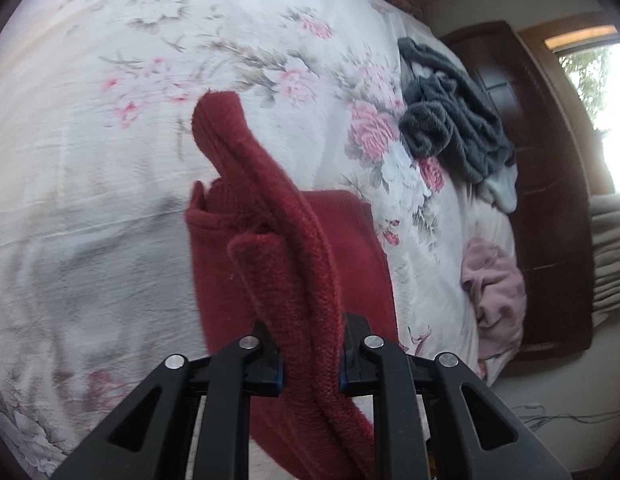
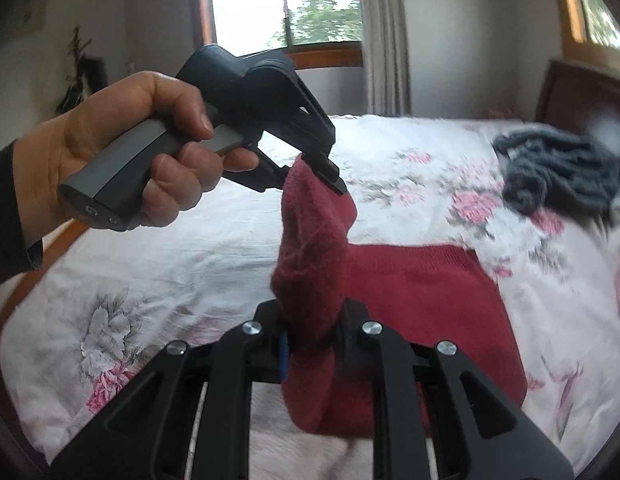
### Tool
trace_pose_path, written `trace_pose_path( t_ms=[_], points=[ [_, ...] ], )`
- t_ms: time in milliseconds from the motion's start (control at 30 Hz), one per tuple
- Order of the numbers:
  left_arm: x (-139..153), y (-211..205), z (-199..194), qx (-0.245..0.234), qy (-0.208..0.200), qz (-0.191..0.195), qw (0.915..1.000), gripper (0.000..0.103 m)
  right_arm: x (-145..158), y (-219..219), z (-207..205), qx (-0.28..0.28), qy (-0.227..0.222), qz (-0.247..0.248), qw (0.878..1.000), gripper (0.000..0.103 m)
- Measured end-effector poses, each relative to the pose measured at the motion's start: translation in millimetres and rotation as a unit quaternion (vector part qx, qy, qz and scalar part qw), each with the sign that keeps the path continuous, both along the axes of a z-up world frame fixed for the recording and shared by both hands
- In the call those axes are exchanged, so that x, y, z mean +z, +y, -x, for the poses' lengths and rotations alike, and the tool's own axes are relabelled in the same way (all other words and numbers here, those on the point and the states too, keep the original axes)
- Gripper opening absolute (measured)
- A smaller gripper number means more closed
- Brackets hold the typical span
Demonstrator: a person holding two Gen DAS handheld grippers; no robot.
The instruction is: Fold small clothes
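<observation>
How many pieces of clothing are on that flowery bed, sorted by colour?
Red: 1, the red knit garment, pinched by the left gripper and the right gripper
Dark grey: 1, the grey garment
Pink: 1, the pink garment
Total: 3

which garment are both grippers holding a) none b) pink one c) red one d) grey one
c, the left gripper and the right gripper are each shut on the red garment; the grey one and the pink one lie untouched on the bed.

Bare bedspread [image 2: 230,240] left of red garment [image 2: 430,300]; grey pile [image 2: 558,172] far right
</observation>
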State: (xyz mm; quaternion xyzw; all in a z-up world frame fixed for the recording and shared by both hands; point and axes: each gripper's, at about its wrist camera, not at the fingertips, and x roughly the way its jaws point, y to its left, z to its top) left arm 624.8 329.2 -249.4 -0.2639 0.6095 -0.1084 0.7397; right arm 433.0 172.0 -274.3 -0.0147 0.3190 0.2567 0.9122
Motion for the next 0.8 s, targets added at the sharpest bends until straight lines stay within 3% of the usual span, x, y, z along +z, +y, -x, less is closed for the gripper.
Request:
trace_pose_path(
  t_ms=[267,800],
  points=[
    [-8.7,-52.1,-14.9,-0.019,0.016,-0.049,0.9985,0.018,-20.2,-52.0,-10.9,-0.017,0.027,-0.073,0.997,0.015],
    [-32.9,-105.6,-40.3,-0.03,0.037,-0.091,0.9947,0.017,-46.6,-111.5,-35.5,-0.057,0.064,-0.135,0.987,0.014]
  ],
)
